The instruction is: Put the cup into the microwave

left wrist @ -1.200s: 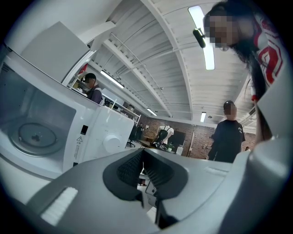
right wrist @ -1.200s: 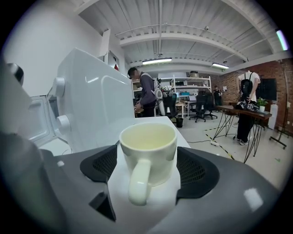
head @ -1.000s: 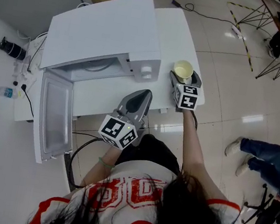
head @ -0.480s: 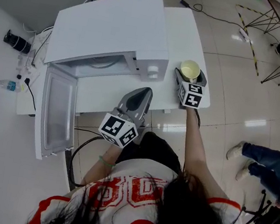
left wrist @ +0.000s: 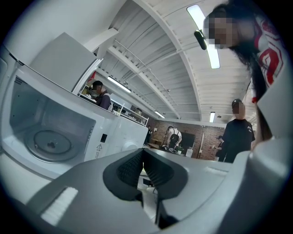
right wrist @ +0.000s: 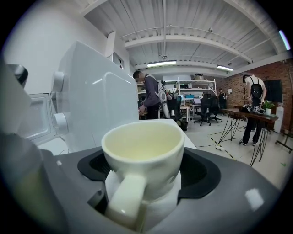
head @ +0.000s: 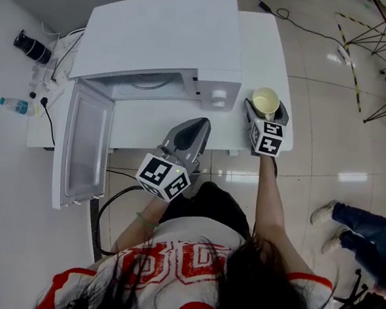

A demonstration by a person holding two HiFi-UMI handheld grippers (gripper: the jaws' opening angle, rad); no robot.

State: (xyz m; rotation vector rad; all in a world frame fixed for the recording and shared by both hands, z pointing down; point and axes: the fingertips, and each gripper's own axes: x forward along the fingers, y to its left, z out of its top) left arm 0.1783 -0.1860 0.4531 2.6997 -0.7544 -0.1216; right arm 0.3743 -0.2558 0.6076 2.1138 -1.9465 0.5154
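Observation:
A cream cup (head: 265, 101) with a handle stands on the white table (head: 263, 44), just right of the white microwave (head: 160, 42). The microwave's door (head: 84, 146) hangs wide open to the left. My right gripper (head: 266, 109) is open, one jaw on each side of the cup (right wrist: 142, 155), whose handle points back at the camera. The jaws do not visibly press on it. My left gripper (head: 199, 124) is shut and holds nothing, in front of the microwave's opening. The glass turntable (left wrist: 48, 145) shows inside the cavity in the left gripper view.
A small bottle (head: 12, 104), a black cylinder (head: 31, 48) and cables lie on the floor left of the table. A seated person's legs (head: 365, 223) are at the right. Other people and desks stand far off in both gripper views.
The head view has drifted a little. Both grippers and the cup keep their places relative to the microwave.

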